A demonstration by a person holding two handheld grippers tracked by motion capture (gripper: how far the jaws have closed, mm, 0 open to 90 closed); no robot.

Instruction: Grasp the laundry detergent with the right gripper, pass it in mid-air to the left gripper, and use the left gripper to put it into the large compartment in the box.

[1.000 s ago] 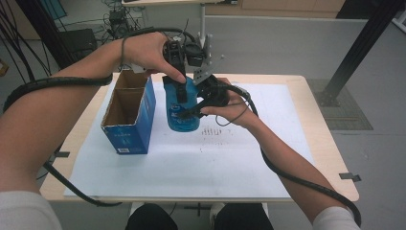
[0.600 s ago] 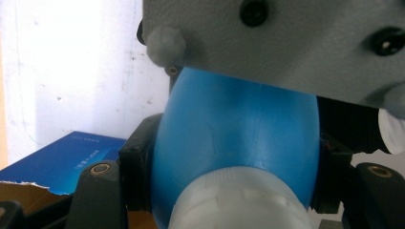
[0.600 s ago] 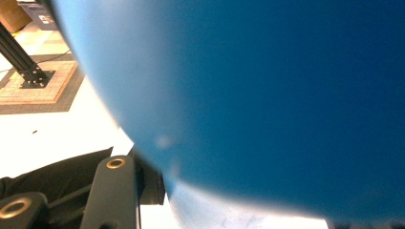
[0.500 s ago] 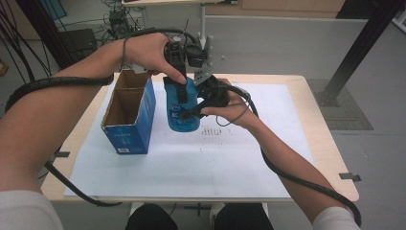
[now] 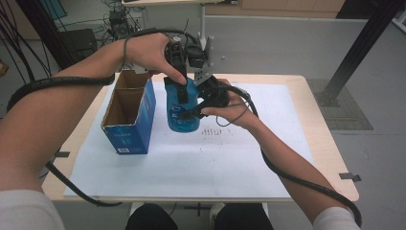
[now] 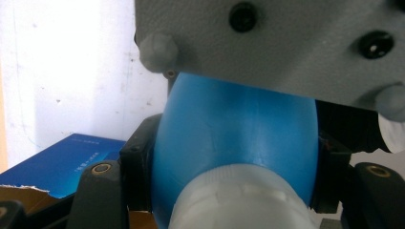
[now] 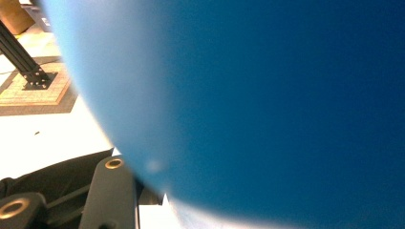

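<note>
A blue bottle (image 5: 183, 119) with a white cap (image 6: 239, 202) is held upright just above the white sheet, beside the box. My left gripper (image 5: 182, 90) comes down from above and is shut on the bottle's shoulder (image 6: 234, 133), close under the cap. My right gripper (image 5: 200, 104) reaches in from the right and is shut on the bottle's body, whose blue wall (image 7: 262, 105) looms right in front of the right gripper view. One of the right gripper's fingers (image 7: 112, 191) shows at the lower left there. The right gripper's grey plate (image 6: 286, 43) hangs over the bottle in the left gripper view.
An open blue cardboard box (image 5: 129, 115) stands upright to the left of the bottle, its flaps up. A white paper sheet (image 5: 191, 167) covers most of the wooden table (image 5: 330, 158). Cables trail from both forearms toward the table's near edge.
</note>
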